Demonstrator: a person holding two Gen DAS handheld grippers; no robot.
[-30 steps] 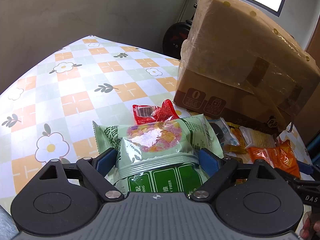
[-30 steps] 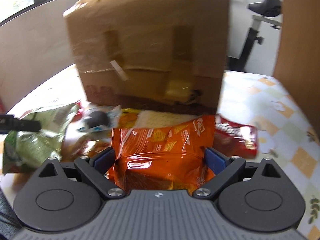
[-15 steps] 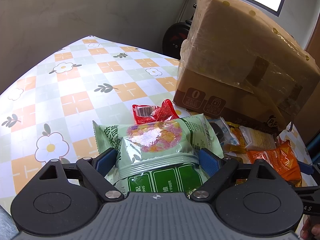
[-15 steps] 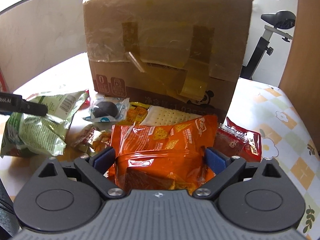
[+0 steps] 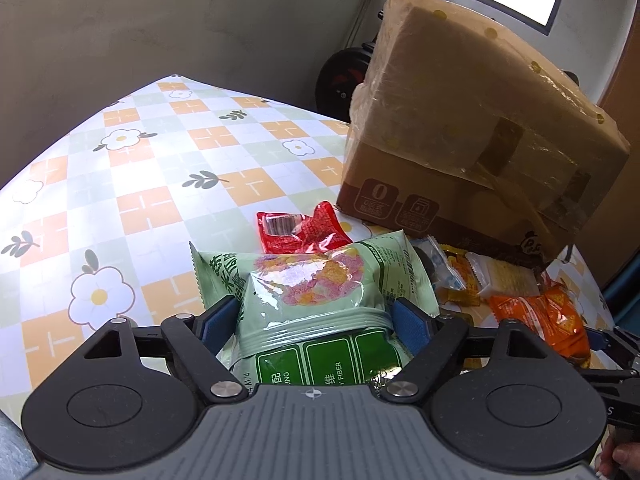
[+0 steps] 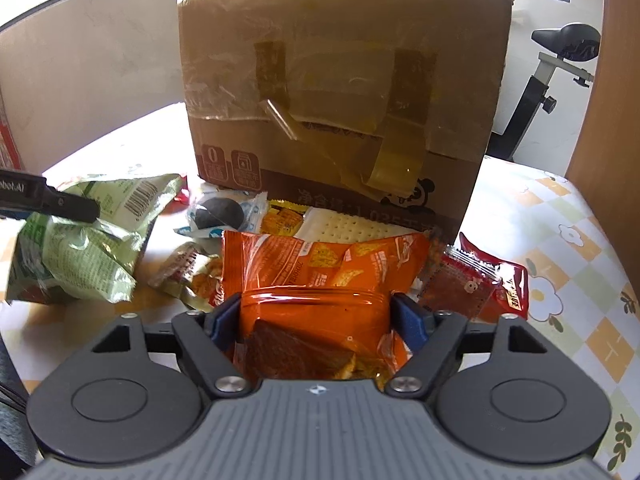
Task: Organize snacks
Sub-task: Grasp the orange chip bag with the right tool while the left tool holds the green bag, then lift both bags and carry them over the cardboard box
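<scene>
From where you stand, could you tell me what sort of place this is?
Probably a room in a home: a flower-patterned tablecloth, an exercise bike by the window, and a taped cardboard box amid loose snacks.

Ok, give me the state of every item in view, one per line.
left gripper: shut on green snack bag
right gripper: shut on orange snack bag
cardboard box: taped shut, upright
red packet: lying loose on tablecloth

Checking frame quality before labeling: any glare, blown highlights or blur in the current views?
Left wrist: sharp, glare on the green bag, tablecloth sunlit, window blown out. Right wrist: sharp, table left of the cardboard box washed out white, sheen on the orange bag.
</scene>
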